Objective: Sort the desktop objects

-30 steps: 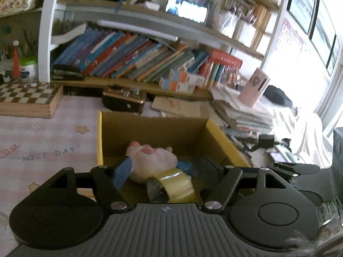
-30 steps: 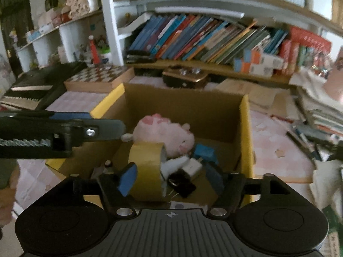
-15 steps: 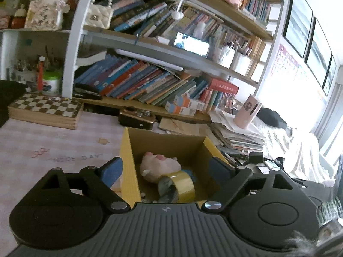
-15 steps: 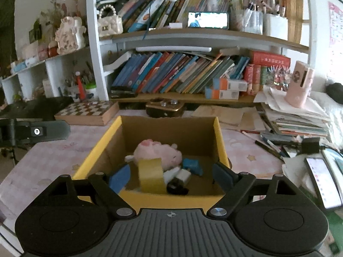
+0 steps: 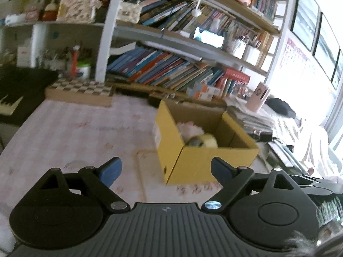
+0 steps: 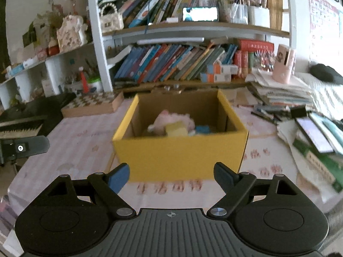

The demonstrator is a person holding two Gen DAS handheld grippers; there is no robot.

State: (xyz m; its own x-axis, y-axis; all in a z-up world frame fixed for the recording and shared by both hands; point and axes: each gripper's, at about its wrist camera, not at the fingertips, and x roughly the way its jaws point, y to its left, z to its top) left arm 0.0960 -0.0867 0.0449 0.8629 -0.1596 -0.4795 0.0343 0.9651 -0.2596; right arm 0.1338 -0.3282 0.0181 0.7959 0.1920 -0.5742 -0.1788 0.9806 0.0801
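From the left wrist, the left tool (image 5: 165,169) stands wide and empty short of the yellow box (image 5: 188,160) on the counter (image 5: 75,132); tape roll (image 5: 203,142) and plush toy (image 5: 189,129) lie inside, apparently sorted. From the right wrist, the right tool (image 6: 171,176) gapes equally empty before the box's front wall, likely freed for another pick.

Matt yellow cardboard box (image 6: 180,156); fluffy plush toy (image 6: 171,117); glossy tape roll (image 5: 203,140).

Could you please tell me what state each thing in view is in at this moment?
Yellow box: open-topped, upright on the table.
Pink plush toy: lying inside the box.
Tape roll: inside the box, against the plush.
Left tongs: open, empty.
Right tongs: open, empty.
Phone on the shelf: screen lit.
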